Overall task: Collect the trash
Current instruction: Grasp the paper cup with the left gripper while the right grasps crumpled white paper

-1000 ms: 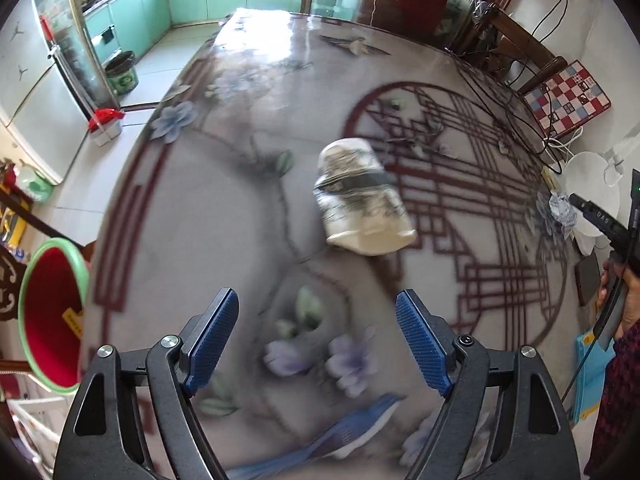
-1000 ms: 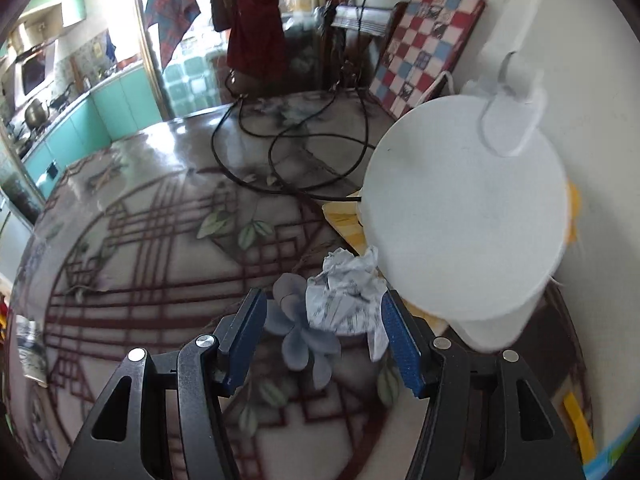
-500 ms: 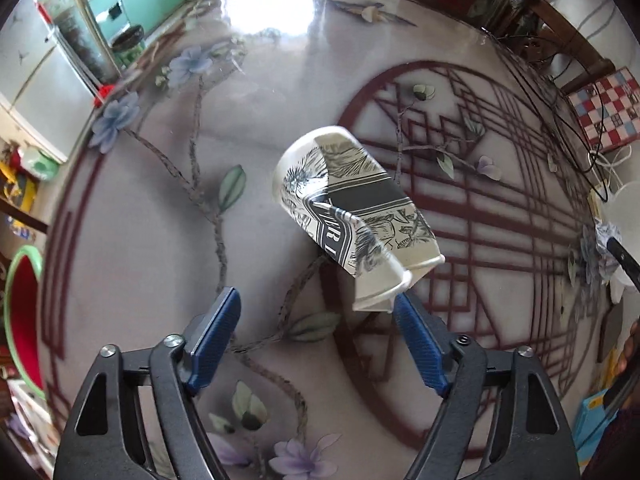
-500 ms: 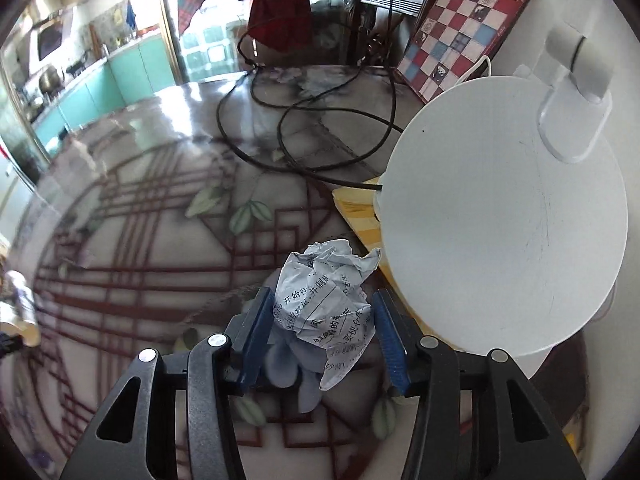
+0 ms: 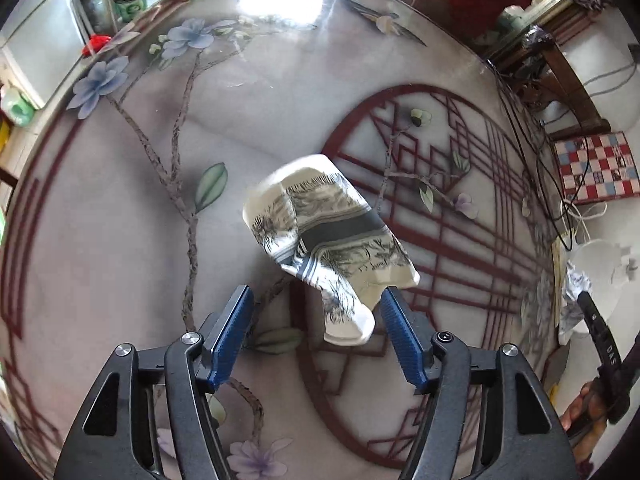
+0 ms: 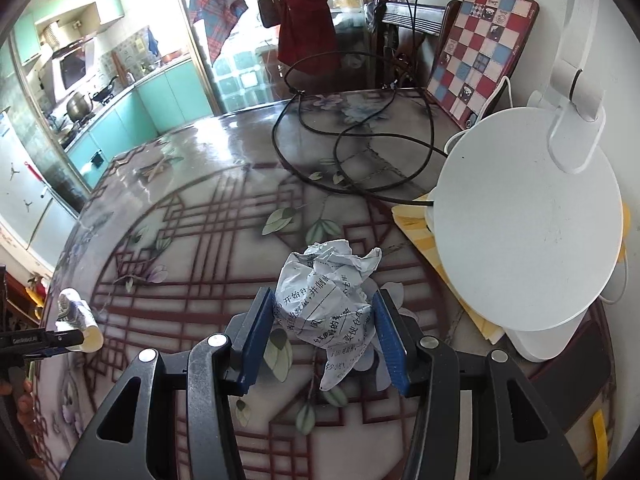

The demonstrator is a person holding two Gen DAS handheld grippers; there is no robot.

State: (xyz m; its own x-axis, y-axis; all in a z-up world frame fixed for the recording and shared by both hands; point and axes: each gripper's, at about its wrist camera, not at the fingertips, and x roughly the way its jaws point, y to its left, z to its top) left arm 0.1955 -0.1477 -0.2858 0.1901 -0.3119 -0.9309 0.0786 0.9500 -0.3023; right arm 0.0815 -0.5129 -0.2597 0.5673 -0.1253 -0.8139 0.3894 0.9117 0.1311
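A crushed paper cup [image 5: 328, 248] with an ink-wash print lies on its side on the flower-patterned table [image 5: 120, 240]. My left gripper [image 5: 318, 320] points down at it, jaws closing. The cup's lower rim sits between the blue pads, against the right pad and apart from the left one. My right gripper [image 6: 322, 308] is shut on a crumpled ball of printed paper [image 6: 328, 304], both pads pressing its sides. The left wrist view shows that paper ball [image 5: 574, 284] at the far right edge. The cup [image 6: 76, 316] appears at the far left of the right wrist view.
A white round lamp head [image 6: 528, 220] stands close on the right of the paper ball, over a yellow sheet [image 6: 412, 224]. Black cables [image 6: 360, 140] loop across the far table. A chequered board [image 6: 480, 48] leans at the back. The table edge drops to a kitchen floor.
My left gripper came down and closer over the cup, and its jaws narrowed around the cup's lower end. My right gripper closed onto the paper ball and now holds it.
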